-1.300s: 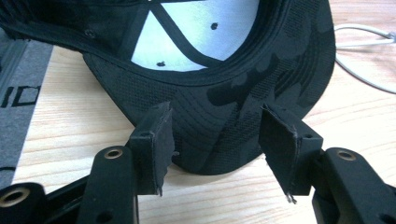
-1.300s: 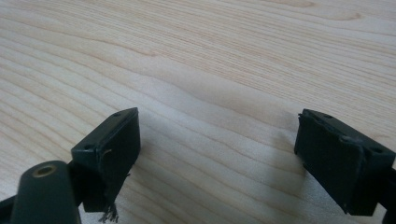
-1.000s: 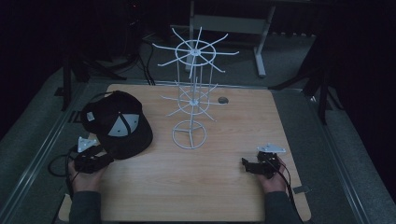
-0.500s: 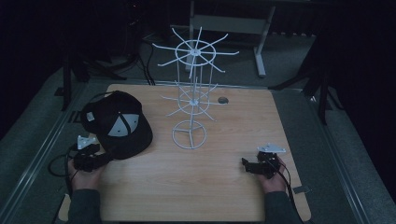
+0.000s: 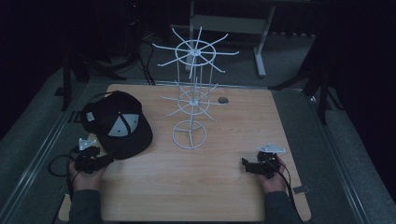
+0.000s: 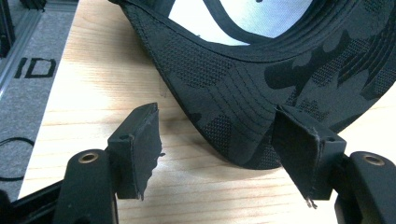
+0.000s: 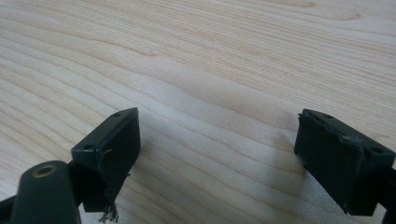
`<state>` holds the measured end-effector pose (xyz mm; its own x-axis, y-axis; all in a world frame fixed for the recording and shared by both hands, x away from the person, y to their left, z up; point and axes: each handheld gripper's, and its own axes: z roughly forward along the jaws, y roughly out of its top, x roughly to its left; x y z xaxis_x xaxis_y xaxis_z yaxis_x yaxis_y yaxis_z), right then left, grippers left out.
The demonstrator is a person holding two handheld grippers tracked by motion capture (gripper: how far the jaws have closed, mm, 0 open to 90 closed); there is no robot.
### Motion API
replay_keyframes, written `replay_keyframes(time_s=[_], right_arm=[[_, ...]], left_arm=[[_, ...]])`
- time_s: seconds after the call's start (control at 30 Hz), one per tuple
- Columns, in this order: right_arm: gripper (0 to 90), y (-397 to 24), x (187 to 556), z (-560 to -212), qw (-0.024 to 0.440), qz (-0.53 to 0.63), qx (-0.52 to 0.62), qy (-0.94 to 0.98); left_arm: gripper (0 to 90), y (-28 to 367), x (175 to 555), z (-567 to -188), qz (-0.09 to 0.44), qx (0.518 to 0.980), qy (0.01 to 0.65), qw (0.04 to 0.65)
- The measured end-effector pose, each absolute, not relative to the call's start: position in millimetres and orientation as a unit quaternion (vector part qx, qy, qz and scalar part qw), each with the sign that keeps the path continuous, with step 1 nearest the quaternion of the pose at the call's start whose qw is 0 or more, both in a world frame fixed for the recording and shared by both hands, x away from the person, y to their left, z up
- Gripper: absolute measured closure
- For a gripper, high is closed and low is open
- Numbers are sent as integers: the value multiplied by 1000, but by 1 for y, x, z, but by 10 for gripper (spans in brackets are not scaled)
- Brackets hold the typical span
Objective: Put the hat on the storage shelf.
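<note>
Black camouflage cap [image 6: 261, 88] lies on the wooden table [image 5: 224, 186] straight ahead of your left gripper [image 6: 217, 135], its brim tip poking between the two pads. Your left jaws have just been opening, and they now stand wide, with bare wood visible between each pad and the brim; nothing is pinched. In the high view, that left gripper [image 5: 95, 161] sits at the cap's [image 5: 119, 123] near edge, slightly nearer the brim than it was a second ago. By my reading, you are lined up for a grasp on the brim, and closing now would catch it. Your right gripper [image 7: 217, 149] is also spread open over plain wood, holding nothing. In the high view it [image 5: 254, 165] rests well apart from the cap, unmoved over the last second. Beyond both grippers, a white wire rack [image 5: 194, 93] with radiating hooks stands empty, the likely place to hang the cap.
</note>
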<state>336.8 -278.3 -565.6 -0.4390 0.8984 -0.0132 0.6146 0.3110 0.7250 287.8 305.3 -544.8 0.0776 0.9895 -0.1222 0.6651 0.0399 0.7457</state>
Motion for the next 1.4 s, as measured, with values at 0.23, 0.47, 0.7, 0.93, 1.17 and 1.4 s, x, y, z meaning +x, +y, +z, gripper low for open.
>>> replay_keyframes(time_s=[0.23,0.47,0.7,0.93,1.17,1.4], right_arm=[[142,-278,337,-566,214,331,484,781],[142,-278,337,-566,214,331,484,781],[142,-278,337,-566,214,331,484,781],[142,-278,337,-566,214,331,484,781],[142,-278,337,-566,214,331,485,781],[142,-278,337,-566,214,331,484,781]], left_arm=[[332,305,292,-551,226,653,640,336],[332,306,294,-556,214,656,639,340],[332,306,302,-559,201,661,640,337],[341,301,304,-559,198,672,629,336],[352,297,304,-553,212,677,619,337],[364,286,308,-545,224,682,602,349]])
